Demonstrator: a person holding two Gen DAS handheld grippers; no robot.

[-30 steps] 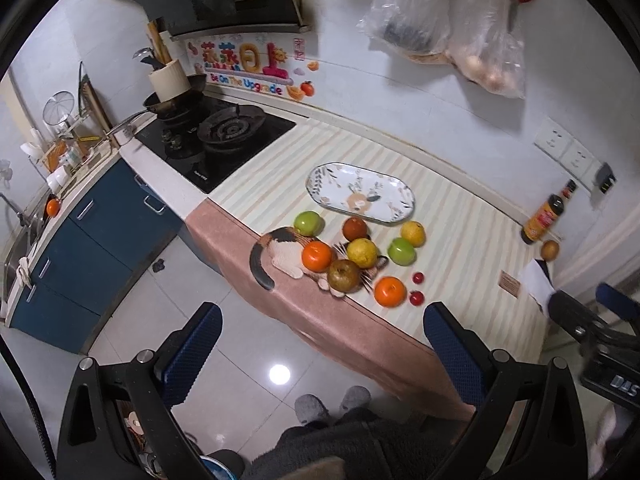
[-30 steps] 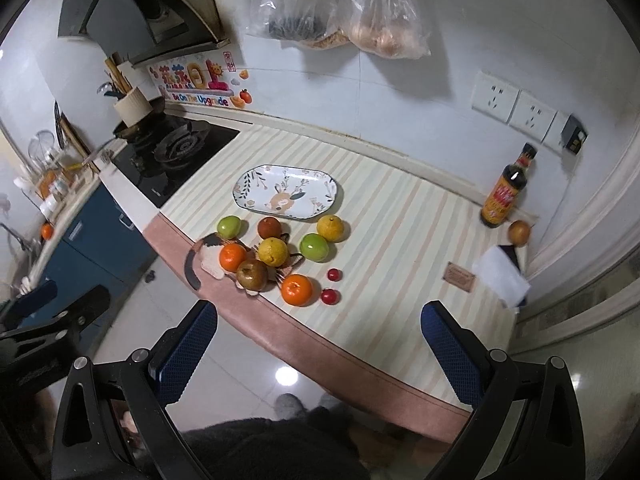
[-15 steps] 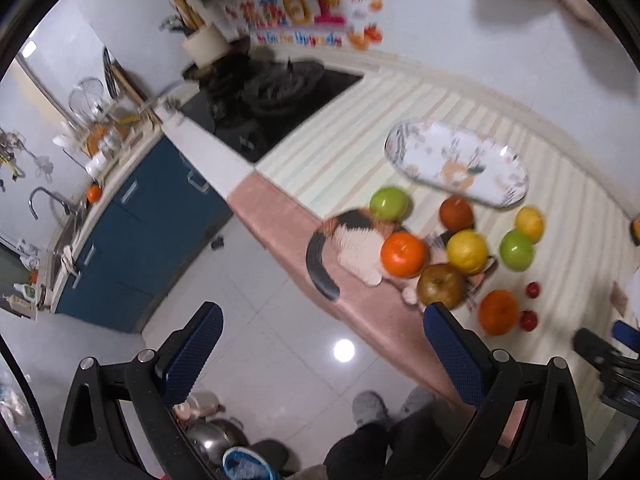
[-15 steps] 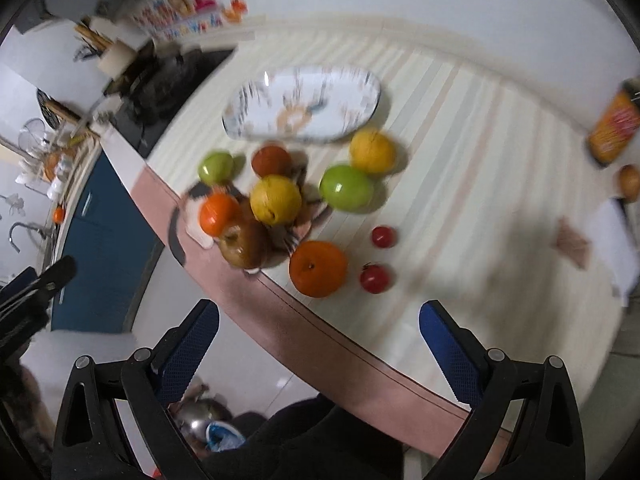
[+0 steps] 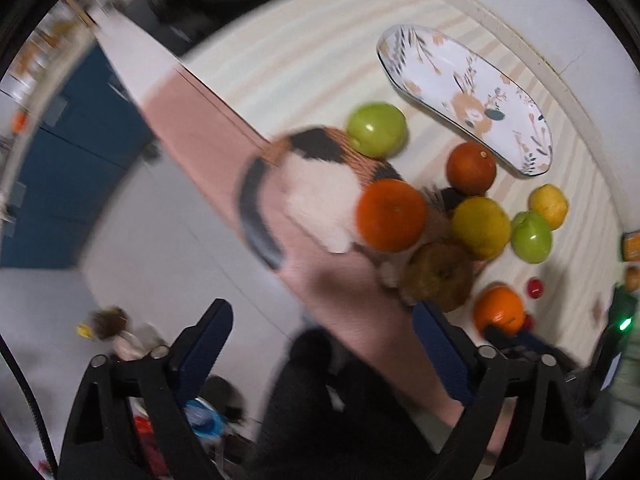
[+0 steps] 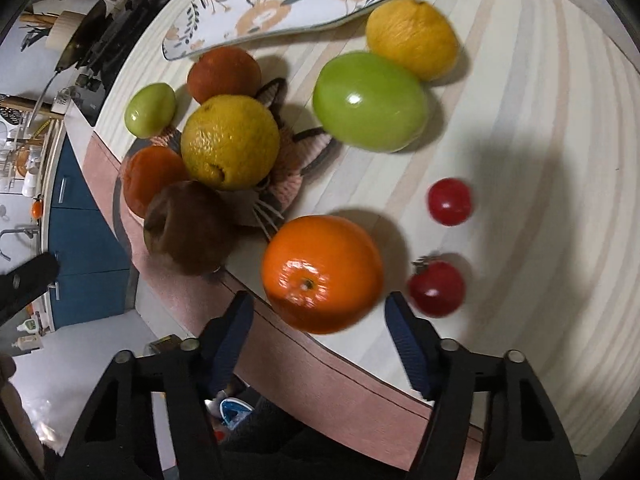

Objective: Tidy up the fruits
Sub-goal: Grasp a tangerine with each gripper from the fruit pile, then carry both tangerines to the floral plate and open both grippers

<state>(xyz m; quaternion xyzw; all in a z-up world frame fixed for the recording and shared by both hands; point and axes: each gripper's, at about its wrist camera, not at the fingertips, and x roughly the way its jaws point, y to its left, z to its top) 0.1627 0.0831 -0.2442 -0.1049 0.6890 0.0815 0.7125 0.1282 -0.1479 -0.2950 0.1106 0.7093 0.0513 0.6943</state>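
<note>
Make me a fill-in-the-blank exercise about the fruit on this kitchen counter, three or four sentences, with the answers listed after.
1. The oval floral ceramic plate holds ____ fruits.
2. The round bright orange fruit nearest the right tool is an ____.
3. Two small ____ tomatoes lie right of that orange in the right wrist view.
4. The large yellow citrus rests on a woven mat shaped like a ____.

Missing words: no; orange; red; cat
</note>
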